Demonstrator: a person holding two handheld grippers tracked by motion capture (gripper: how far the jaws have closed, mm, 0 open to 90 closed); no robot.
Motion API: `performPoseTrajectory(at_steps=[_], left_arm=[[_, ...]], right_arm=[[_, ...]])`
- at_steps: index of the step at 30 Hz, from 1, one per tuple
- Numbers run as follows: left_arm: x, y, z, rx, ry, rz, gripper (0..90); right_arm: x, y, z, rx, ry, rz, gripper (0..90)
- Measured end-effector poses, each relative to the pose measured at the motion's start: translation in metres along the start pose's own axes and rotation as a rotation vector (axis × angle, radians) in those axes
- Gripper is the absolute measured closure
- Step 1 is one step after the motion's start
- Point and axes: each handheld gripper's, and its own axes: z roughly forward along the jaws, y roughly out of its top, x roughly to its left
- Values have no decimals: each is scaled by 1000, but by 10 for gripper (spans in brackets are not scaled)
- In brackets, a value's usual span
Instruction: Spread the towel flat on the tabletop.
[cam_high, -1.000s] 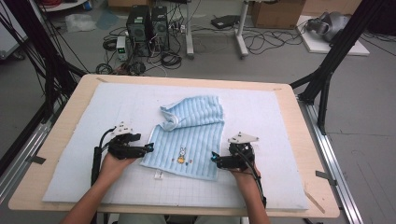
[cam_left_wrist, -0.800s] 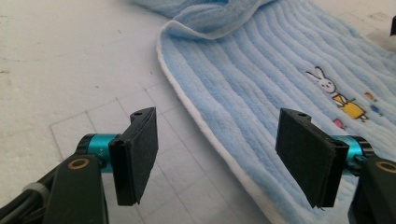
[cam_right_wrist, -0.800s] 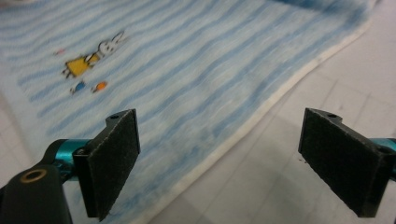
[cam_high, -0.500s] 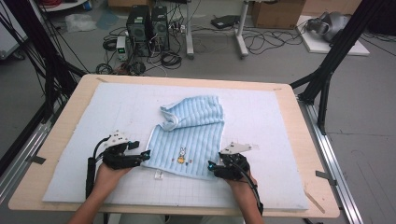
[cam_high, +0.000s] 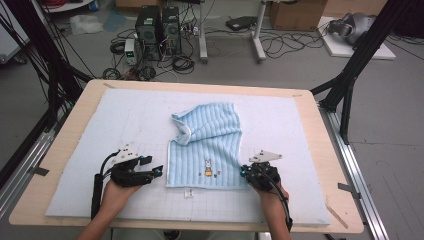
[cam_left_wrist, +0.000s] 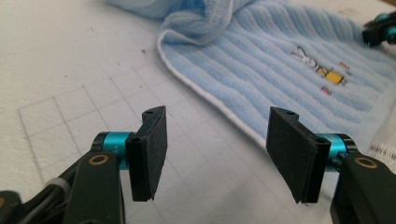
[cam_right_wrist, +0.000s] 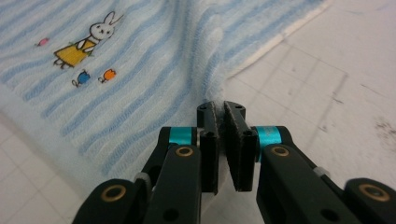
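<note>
On the white gridded mat (cam_high: 100, 150) that covers the desk (cam_high: 60, 150) lies a pale blue striped towel (cam_high: 210, 145), its far part folded over on itself and its near edge, with a small rabbit picture (cam_high: 207, 165) and a label (cam_high: 188, 192), lying flat toward us

We judge that we are at the grasping step, taking the two near corners of the towel so that it can be lifted or folded. Our right gripper (cam_right_wrist: 223, 112) has just been closing, and its fingers (cam_right_wrist: 208, 140) now pinch the towel's near right corner, with a ridge of cloth gathered up between them. Our left gripper (cam_left_wrist: 215, 135) has also been closing a little, yet its fingers (cam_left_wrist: 152, 149) stand well apart with nothing between them but bare mat; the towel's white-hemmed edge lies just ahead of it, to one side

Next, we think, the left gripper must slide across to the near left corner, get one finger under the hem, and close, before both hands rise together; lifting with one corner only would skew the cloth

Beyond the desk we see a grey floor (cam_high: 300, 70) strewn with cables, two computer towers (cam_high: 157, 25), cardboard boxes and black frame legs (cam_high: 350, 75)
</note>
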Motion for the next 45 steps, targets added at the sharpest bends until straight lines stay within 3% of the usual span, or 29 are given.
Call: performPoseTrajectory(at_steps=[5, 8, 14, 17, 19, 20, 23, 26, 28, 32, 36, 40, 45], left_arm=[[-1, 7, -1, -18, -3, 0, 397], [-5, 12, 5, -27, -37, 0, 412], [-16, 15, 32, 49, -97, 39, 438], [-25, 17, 46, 98, -119, 78, 437], [-31, 19, 51, 115, -102, 125, 434], [-32, 19, 53, 127, -105, 140, 460], [-35, 18, 52, 126, -57, 177, 569], [-31, 17, 48, 124, -78, 176, 769], [-31, 16, 46, 123, -96, 171, 831], [-31, 13, 41, 129, -126, 183, 849], [-33, 9, 36, 136, -154, 164, 862], [-36, 4, 29, 143, -180, 150, 863], [-40, 0, 21, 155, -205, 152, 864]], right_arm=[[4, 1, -4, -37, 16, 0, 649], [9, 2, -10, -88, 34, -6, 550], [13, -2, -8, -121, 46, -33, 469], [14, -4, -8, -139, 91, -26, 495], [16, -6, -9, -134, 101, -38, 508], [17, -7, -9, -130, 103, -38, 517], [16, -11, -9, -116, 111, -32, 533], [14, -13, -6, -93, 114, -19, 553], [13, -13, -4, -83, 123, -13, 594], [11, -14, -1, -63, 140, -1, 677], [11, -13, -3, -42, 173, -17, 847], [16, -13, -9, -1, 202, -60, 863], [21, -17, -14, 20, 240, -74, 863]])
